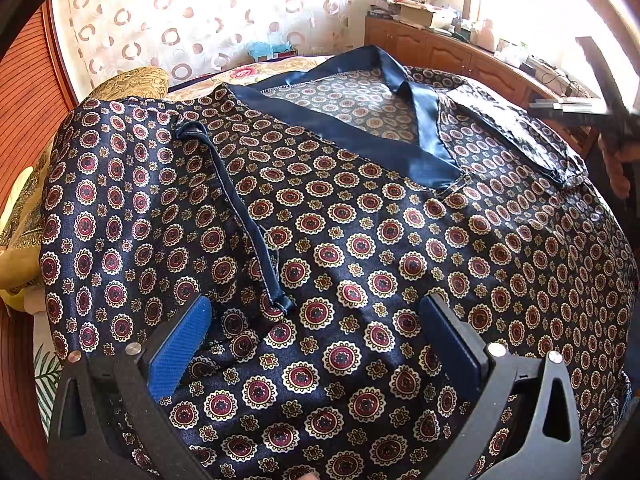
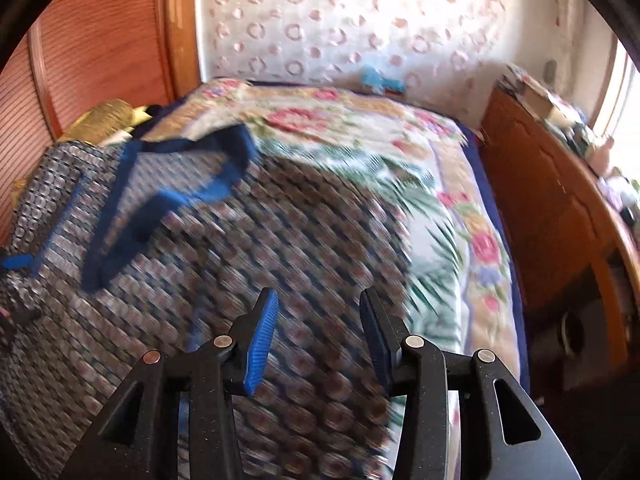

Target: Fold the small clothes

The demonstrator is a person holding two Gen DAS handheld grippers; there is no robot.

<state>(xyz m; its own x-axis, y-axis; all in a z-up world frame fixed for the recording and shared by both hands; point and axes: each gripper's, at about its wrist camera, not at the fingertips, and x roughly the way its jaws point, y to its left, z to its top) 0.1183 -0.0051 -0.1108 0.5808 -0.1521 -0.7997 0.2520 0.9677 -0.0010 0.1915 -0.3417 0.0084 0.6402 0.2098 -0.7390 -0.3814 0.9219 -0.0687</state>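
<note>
Two grippers are shown above a single patterned satin garment, which is spread front-up across the floral bedspread of a bed, its navy neckband lying toward the far side and one sleeve, edged by a navy cuff band, laid inward over the body panel. The left gripper is held released, its blue pads set wide apart just over the cloth, with nothing gripped between them. The right gripper is likewise held parted and empty over the near right part of the garment; this view is smeared by motion, so fine detail of the fabric beneath cannot be read. The step in hand is judged to be the seating of both tools on the near edge before a fold toward the neckband, or else a smoothing of the panel; which of the two cannot be told. A good grip is best obtained when each pair of pads is brought down astride a hem or seam rather than flat cloth, since slick satin is likely to slip from a shallow pinch. Both layers should be caught together, the two grip points kept level and well apart, and the lift made evenly, so that the tucked sleeve is not dragged out of place.
</note>
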